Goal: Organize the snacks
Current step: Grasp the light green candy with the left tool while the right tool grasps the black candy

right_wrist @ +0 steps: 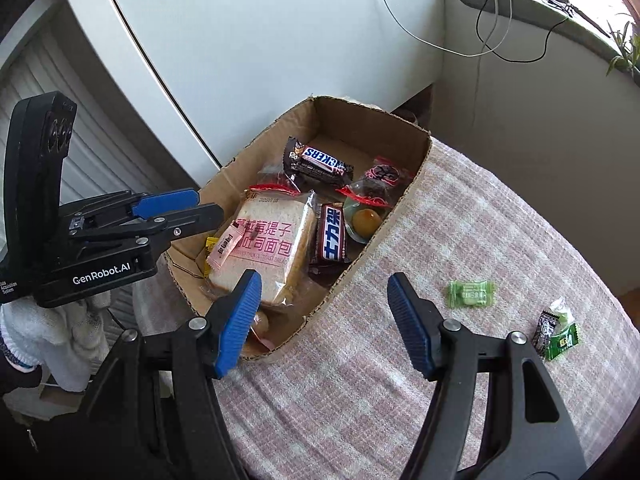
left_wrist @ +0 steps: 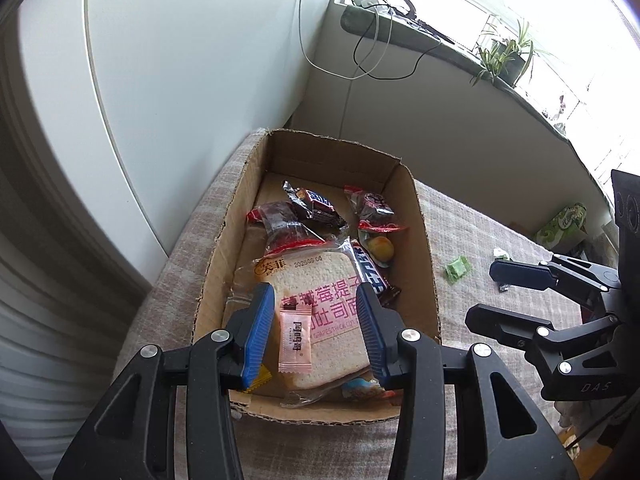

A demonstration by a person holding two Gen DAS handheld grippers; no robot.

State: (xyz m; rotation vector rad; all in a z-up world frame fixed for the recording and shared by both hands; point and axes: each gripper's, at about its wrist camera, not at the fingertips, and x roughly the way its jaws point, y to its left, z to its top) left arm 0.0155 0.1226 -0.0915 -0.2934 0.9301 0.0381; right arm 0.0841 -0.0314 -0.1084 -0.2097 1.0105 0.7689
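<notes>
My left gripper (left_wrist: 316, 330) hangs open over the near end of the cardboard box (left_wrist: 428, 240), holding nothing; below its spread fingers lies a small pink sachet (left_wrist: 296, 340) on top of the wrapped toast slice (left_wrist: 320, 312). A yellow wrapper (left_wrist: 259, 378) peeks out at the box's near left corner. My right gripper (right_wrist: 324, 320) is open too and empty, one finger over the box's near corner, the other over the checked cloth on the counter (right_wrist: 360, 380).

Just beside the toast lies a dark chocolate bar (right_wrist: 334, 234), with a round yellow sweet in clear wrap (right_wrist: 366, 220) next to it. Farther in I see a Snickers bar (right_wrist: 318, 162) and two red-edged packets of dark fruit, one to the left (left_wrist: 286, 226) and one to the right (left_wrist: 374, 208).

Out on the cloth, well apart from the box, sit a pale green candy (right_wrist: 471, 293) and, farther right, a black sachet (right_wrist: 545, 330) touching a darker green one (right_wrist: 563, 342).

Beyond, cables (left_wrist: 372, 48) dangle from a windowsill with a potted plant (left_wrist: 506, 56).
</notes>
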